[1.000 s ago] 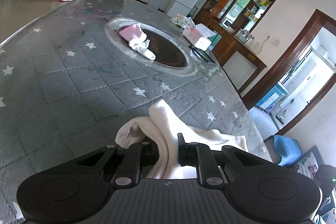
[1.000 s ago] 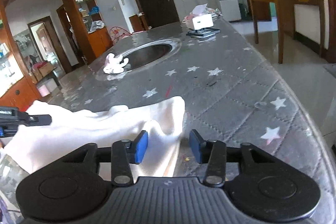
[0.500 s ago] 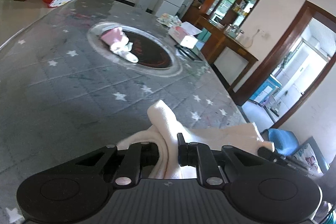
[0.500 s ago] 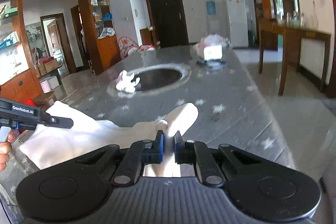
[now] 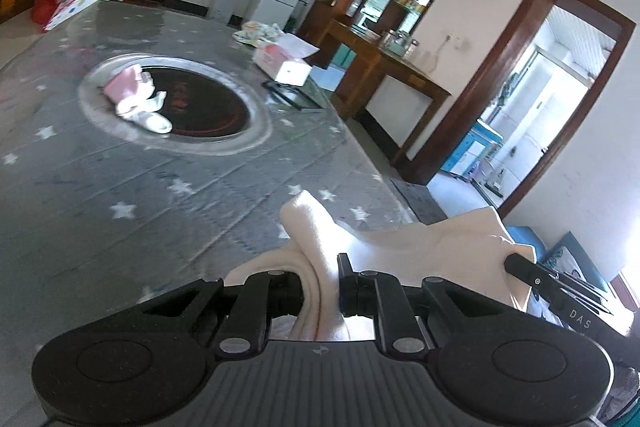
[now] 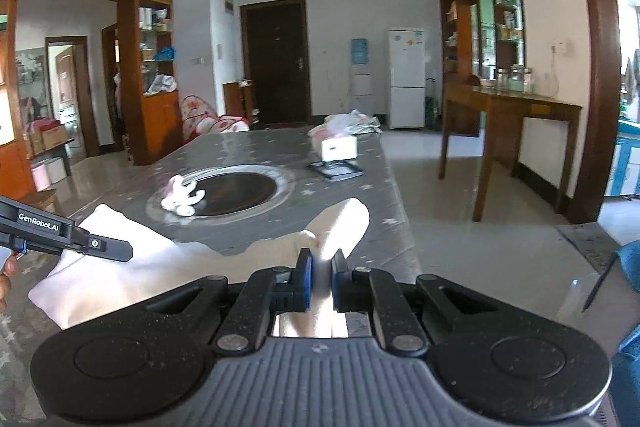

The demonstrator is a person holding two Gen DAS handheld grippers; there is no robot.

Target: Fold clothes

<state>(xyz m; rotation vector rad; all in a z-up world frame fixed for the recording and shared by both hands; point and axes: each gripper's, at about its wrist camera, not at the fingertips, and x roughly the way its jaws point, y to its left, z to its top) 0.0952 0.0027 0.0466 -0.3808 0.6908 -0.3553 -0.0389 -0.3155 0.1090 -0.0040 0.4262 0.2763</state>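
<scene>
A cream-white cloth (image 5: 400, 243) hangs stretched between both grippers above the near end of the grey star-patterned table (image 5: 120, 187). My left gripper (image 5: 320, 279) is shut on one bunched corner of it. My right gripper (image 6: 320, 271) is shut on the opposite corner of the cloth (image 6: 160, 275), with a flap sticking up past the blue pads. In the left wrist view the right gripper's black finger tip shows at the cloth's far edge. In the right wrist view the left gripper's black finger tip reaches in from the left.
A small pink and white garment (image 5: 138, 99) lies on the rim of the round dark inset (image 5: 208, 107) mid-table. A tissue box (image 6: 338, 147) and a flat dark tray (image 6: 336, 169) sit further back. A wooden side table (image 6: 512, 131) stands right of the table.
The right gripper closed on the cloth's corner and rose. Both grippers lifted the cloth off the table, and it now spans between them.
</scene>
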